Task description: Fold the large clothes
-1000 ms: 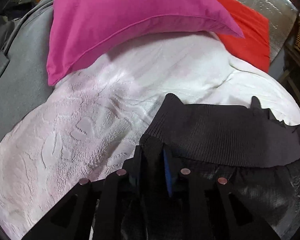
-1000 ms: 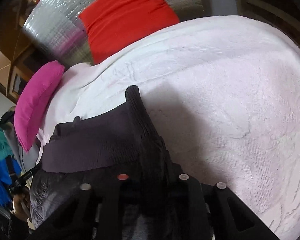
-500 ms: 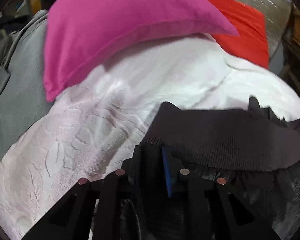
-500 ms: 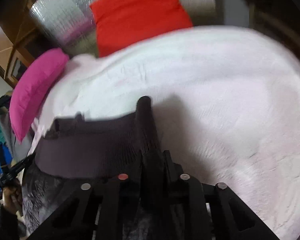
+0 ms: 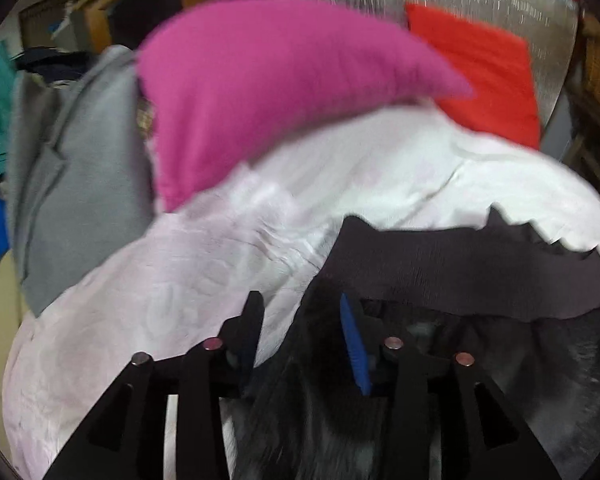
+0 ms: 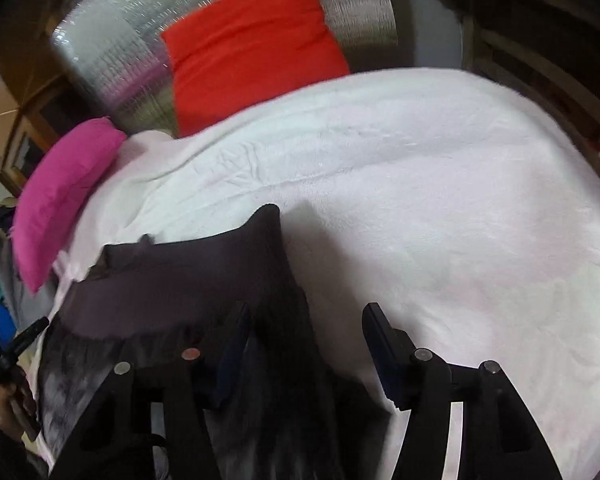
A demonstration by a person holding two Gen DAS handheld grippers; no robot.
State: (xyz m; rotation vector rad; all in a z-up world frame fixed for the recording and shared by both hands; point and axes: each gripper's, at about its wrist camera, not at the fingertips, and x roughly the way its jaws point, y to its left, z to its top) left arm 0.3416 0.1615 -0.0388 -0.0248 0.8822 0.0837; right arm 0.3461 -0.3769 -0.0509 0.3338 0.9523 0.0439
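Observation:
A dark garment with a ribbed hem band [image 5: 460,268] lies on the white bedspread [image 5: 204,276]; it also shows in the right wrist view [image 6: 188,272]. My left gripper [image 5: 300,316] is open, its jaws spread, with the garment's corner lying loose between them. My right gripper [image 6: 304,320] is open too, jaws wide apart, the other hem corner lying between the fingers. The shiny dark body of the garment [image 5: 560,380] spreads below the band.
A magenta pillow [image 5: 268,92] and a red pillow [image 5: 488,72] lie at the head of the bed against a silver foil panel [image 6: 112,56]. A grey jacket [image 5: 76,176] lies at the bed's left side. The bedspread [image 6: 460,200] stretches to the right.
Both grippers were shut on the hem corners; now both have opened and let the garment go onto the bed. Both views have drawn back slightly.

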